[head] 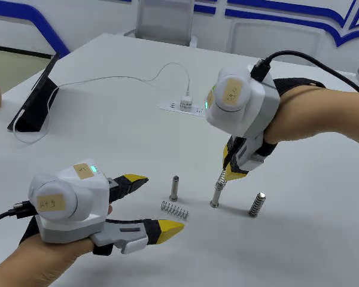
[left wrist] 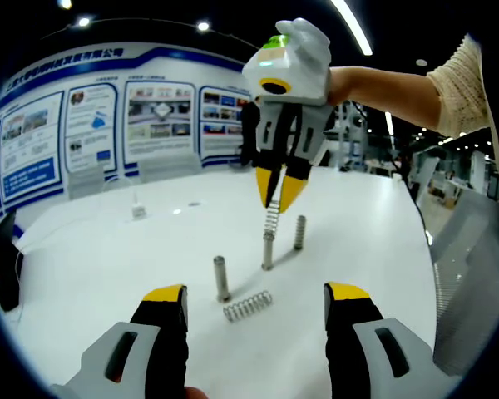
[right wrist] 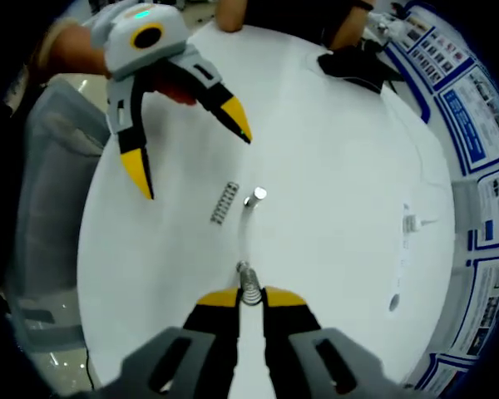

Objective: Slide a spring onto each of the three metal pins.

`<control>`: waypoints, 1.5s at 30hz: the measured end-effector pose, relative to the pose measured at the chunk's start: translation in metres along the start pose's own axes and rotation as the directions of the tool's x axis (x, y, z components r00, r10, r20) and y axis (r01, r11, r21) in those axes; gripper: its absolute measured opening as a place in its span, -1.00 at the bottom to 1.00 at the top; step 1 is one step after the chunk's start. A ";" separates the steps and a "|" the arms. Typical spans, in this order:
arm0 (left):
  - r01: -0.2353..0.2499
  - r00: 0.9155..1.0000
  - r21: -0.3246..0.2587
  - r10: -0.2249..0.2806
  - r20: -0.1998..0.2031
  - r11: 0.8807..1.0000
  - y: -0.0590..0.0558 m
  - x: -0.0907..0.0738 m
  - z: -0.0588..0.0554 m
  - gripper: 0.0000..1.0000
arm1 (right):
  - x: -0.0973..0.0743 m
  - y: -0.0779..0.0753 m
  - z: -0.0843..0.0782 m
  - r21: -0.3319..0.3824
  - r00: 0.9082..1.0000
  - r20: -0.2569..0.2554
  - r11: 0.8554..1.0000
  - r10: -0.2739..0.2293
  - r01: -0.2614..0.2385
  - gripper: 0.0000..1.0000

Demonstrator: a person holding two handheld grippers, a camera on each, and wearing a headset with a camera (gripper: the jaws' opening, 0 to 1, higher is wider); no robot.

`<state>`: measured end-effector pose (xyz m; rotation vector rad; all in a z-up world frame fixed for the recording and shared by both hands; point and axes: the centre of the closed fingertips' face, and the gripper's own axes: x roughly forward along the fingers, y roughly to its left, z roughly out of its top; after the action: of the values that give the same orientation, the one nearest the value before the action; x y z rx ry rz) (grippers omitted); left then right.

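Three metal pins stand on the white table [head: 107, 137]. The left pin [head: 174, 188] [left wrist: 222, 278] [right wrist: 255, 197] is bare. A spring sits fully on the right pin [head: 257, 204] [left wrist: 300, 233]. Over the middle pin [head: 215, 197] [left wrist: 268, 251], my right gripper [head: 230, 172] [left wrist: 281, 193] [right wrist: 250, 298] points down, shut on a spring [head: 220, 181] [left wrist: 272, 218] [right wrist: 249, 287] whose lower end is on the pin's top. Another spring [head: 174, 209] [left wrist: 248, 306] [right wrist: 224, 202] lies flat in front of the bare pin. My left gripper [head: 153, 203] [left wrist: 256, 294] [right wrist: 190, 152] is open, low over the table, near that spring.
A black tablet on a stand [head: 36, 98] is at the far left with a white cable running to a power strip and charger [head: 185, 106] behind the pins. A chair [head: 164, 21] stands beyond the table's far edge.
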<state>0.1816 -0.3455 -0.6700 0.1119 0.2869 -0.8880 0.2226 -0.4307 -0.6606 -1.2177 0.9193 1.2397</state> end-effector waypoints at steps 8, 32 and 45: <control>0.004 1.000 0.003 -0.004 -0.003 1.000 -0.001 0.002 0.000 0.35 | 0.015 -0.002 -0.002 0.007 0.999 -0.038 1.000 0.020 -0.020 -0.77; 0.005 1.000 0.010 -0.005 -0.016 1.000 0.000 0.001 0.000 0.35 | 0.042 0.001 -0.007 0.067 0.998 -0.047 0.997 0.051 -0.048 -0.76; 0.006 1.000 0.015 -0.006 -0.019 1.000 -0.001 0.002 0.000 0.36 | 0.035 0.001 -0.009 0.092 1.000 0.002 0.996 0.022 -0.023 -0.64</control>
<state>0.1820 -0.3481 -0.6711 0.1333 0.2987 -0.8958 0.2277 -0.4333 -0.6964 -1.1368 0.9812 1.2025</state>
